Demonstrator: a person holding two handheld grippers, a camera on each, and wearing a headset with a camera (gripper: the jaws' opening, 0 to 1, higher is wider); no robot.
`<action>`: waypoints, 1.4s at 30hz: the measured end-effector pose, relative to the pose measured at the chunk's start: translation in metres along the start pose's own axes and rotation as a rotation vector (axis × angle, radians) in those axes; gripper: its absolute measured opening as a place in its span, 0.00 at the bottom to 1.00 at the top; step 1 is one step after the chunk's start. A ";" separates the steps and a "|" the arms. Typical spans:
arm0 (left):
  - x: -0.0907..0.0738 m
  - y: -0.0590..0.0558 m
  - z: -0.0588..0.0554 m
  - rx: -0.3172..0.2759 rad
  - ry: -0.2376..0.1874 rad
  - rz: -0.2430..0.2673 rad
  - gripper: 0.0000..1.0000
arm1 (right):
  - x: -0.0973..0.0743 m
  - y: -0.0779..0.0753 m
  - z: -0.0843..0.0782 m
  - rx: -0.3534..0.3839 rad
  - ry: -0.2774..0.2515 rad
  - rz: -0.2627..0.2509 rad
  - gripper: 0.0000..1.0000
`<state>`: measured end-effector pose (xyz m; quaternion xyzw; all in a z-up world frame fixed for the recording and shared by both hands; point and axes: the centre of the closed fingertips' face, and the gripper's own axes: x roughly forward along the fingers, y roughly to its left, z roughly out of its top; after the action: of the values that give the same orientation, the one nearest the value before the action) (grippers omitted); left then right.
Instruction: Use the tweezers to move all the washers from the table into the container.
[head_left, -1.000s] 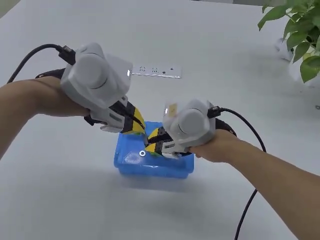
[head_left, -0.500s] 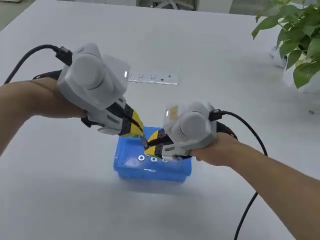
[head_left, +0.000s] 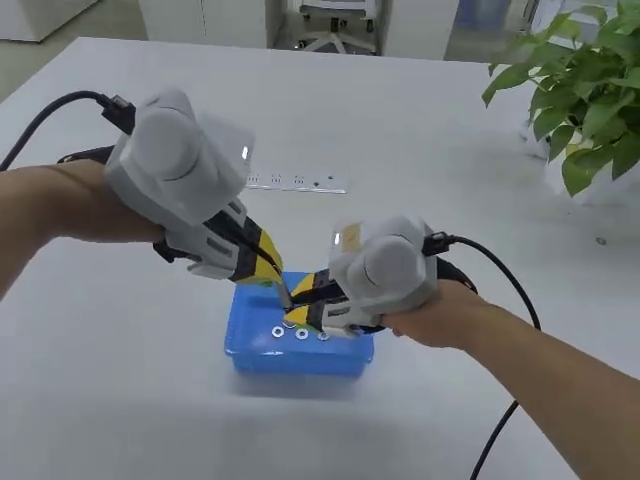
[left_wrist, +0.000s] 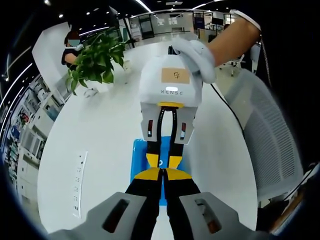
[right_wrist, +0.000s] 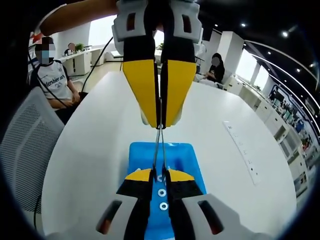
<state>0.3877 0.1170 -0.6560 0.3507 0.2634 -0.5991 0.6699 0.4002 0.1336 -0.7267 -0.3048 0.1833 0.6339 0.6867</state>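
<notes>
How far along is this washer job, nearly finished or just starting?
Done: at least three washers lie in the blue container. In hand: the left gripper and right gripper are both shut on the tweezers, whose tips hang over the container; I cannot tell if they carry a washer. Left: whether any washers wait on the table I cannot tell.

Shows a broad white table (head_left: 420, 120) in a bright open office, with a power strip (head_left: 298, 182) lying flat, a potted plant (head_left: 585, 110) at the far right, a grey mesh chair (left_wrist: 260, 125) alongside, ceiling lights (right_wrist: 285, 34) overhead
</notes>
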 end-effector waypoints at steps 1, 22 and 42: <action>0.000 -0.002 0.002 0.002 0.000 -0.001 0.05 | -0.001 0.001 0.001 0.003 -0.004 -0.002 0.12; -0.010 -0.034 0.024 0.004 -0.036 -0.005 0.05 | -0.040 0.033 0.003 0.025 0.002 -0.038 0.07; 0.008 -0.068 -0.010 -0.014 0.023 -0.019 0.05 | -0.044 0.068 -0.012 -0.035 0.114 0.028 0.05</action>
<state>0.3220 0.1181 -0.6788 0.3503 0.2787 -0.5995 0.6635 0.3292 0.0934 -0.7204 -0.3495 0.2152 0.6283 0.6609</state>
